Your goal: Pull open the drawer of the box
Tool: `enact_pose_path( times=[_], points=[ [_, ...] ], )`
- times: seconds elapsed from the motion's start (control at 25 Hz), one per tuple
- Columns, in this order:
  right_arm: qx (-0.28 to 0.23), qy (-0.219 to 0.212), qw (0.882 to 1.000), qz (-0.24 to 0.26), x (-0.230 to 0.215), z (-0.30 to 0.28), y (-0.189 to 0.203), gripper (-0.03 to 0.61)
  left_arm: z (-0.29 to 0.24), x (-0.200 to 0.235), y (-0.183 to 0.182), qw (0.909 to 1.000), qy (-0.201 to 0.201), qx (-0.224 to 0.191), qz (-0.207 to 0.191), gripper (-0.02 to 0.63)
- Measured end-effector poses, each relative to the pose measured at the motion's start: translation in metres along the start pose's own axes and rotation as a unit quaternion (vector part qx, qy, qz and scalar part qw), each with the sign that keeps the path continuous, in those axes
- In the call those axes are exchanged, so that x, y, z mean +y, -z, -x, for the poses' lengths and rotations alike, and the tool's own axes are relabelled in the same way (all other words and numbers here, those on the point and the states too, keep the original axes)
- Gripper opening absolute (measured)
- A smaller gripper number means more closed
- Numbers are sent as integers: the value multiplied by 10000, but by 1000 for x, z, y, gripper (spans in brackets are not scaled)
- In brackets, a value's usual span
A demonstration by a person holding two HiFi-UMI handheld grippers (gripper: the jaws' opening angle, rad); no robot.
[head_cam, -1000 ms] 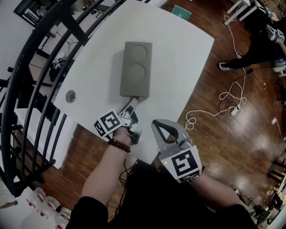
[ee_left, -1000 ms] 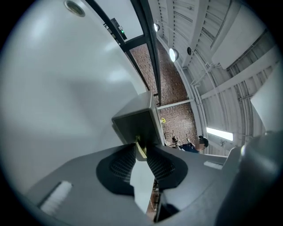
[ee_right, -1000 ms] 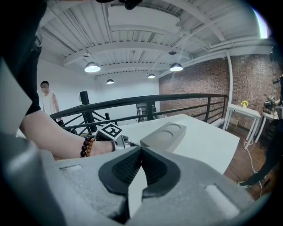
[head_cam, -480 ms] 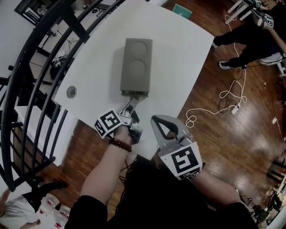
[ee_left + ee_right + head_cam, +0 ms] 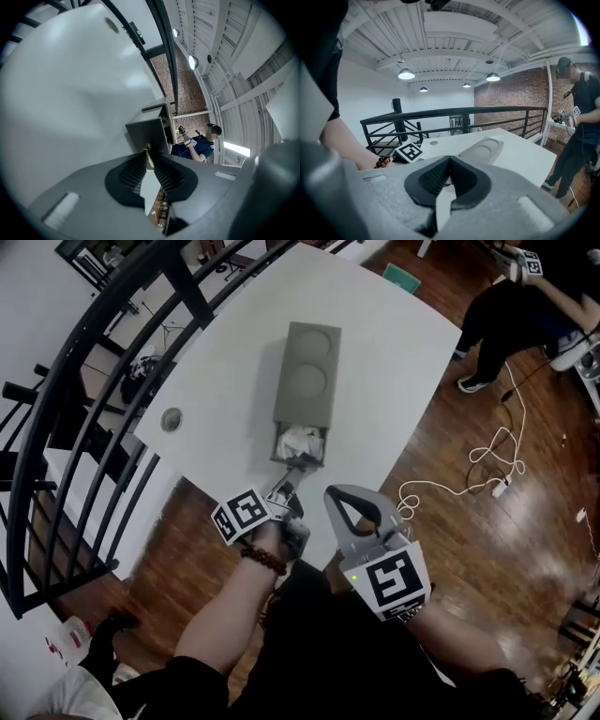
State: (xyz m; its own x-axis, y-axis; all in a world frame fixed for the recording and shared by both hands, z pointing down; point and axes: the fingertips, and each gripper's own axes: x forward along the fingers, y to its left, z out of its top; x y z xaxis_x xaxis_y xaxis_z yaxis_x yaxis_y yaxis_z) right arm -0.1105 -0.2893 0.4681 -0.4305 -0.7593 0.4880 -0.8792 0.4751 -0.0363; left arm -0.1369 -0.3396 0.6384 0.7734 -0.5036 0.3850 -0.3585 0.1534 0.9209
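A long grey box (image 5: 307, 376) with two round dents in its lid lies on the white table (image 5: 394, 352). Its drawer (image 5: 300, 444) stands pulled out at the near end, with crumpled white material inside. My left gripper (image 5: 292, 470) has just been closing and is shut on the small yellowish pull tab (image 5: 149, 154) of the drawer front (image 5: 146, 133). My right gripper (image 5: 345, 505) hangs shut and empty off the table's near edge, to the right of the left one. The right gripper view shows its jaws (image 5: 449, 174) together, and the box (image 5: 483, 149) beyond them.
A round grommet (image 5: 171, 418) sits in the table left of the box. Black railing (image 5: 84, 381) runs along the left side. A green item (image 5: 405, 277) lies at the far edge. A white cable (image 5: 487, 460) trails on the wooden floor, near a seated person (image 5: 525, 296).
The drawer has slid out of the box towards me as my left gripper drew back with the tab. White contents now show. The right gripper has hardly shifted.
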Motion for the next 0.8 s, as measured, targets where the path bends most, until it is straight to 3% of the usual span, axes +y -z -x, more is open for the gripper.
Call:
enact_pose_path(
  times=[0.8],
  points=[
    [-265,-386,9986,254,39,28,-5,-8,66,29,47,9994,-242,-177,160,63]
  ],
)
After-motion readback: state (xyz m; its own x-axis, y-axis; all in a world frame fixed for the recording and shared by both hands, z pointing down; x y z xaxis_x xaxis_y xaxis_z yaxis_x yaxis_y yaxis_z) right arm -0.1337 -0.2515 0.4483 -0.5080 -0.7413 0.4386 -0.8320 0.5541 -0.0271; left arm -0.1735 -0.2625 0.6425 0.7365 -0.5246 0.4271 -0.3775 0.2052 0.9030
